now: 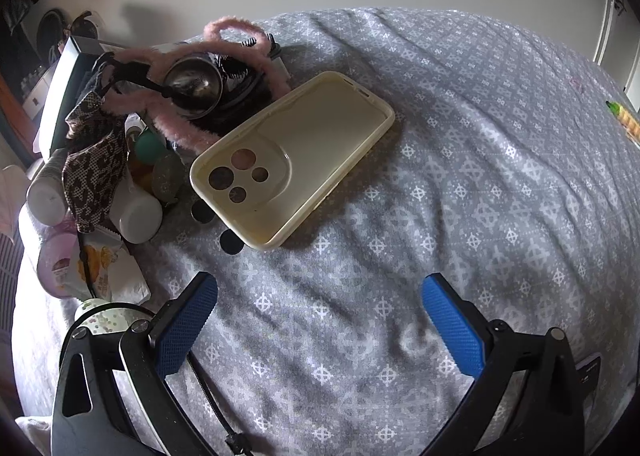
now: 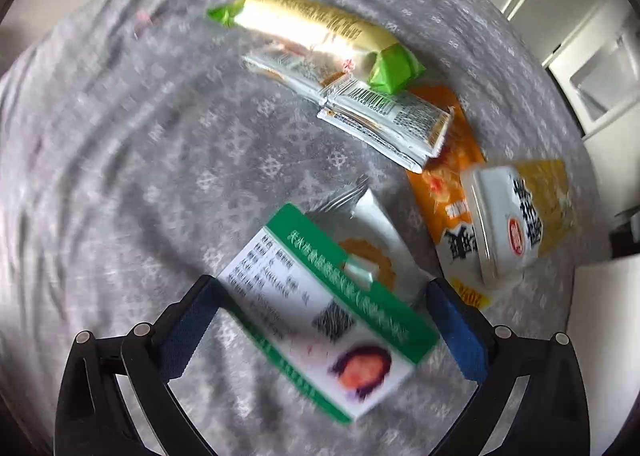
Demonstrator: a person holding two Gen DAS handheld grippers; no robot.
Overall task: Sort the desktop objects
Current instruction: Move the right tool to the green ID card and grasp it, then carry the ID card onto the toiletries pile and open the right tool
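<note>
In the left wrist view, a cream phone case [image 1: 292, 163] lies inside-up on the grey patterned cloth [image 1: 460, 175], ahead of my left gripper [image 1: 318, 296], which is open and empty. In the right wrist view, a green-and-white ID card [image 2: 324, 312] lies between the open fingers of my right gripper [image 2: 322, 296], tilted; whether it touches the pads is unclear through blur. It partly covers a white snack packet [image 2: 376, 232]. Beyond lie a gold-and-green wrapped bar [image 2: 316, 27], white sachets [image 2: 384, 119], an orange packet [image 2: 444, 175] and a white tub [image 2: 504, 215].
At the left of the left wrist view is a heap: a pink fuzzy headband [image 1: 240, 55], a metal scoop [image 1: 192, 83], a leopard-print cloth [image 1: 96, 171], white bottles [image 1: 136, 211], a snack packet [image 1: 108, 268] and black discs [image 1: 231, 242]. A white cabinet [image 2: 592, 67] stands at the right.
</note>
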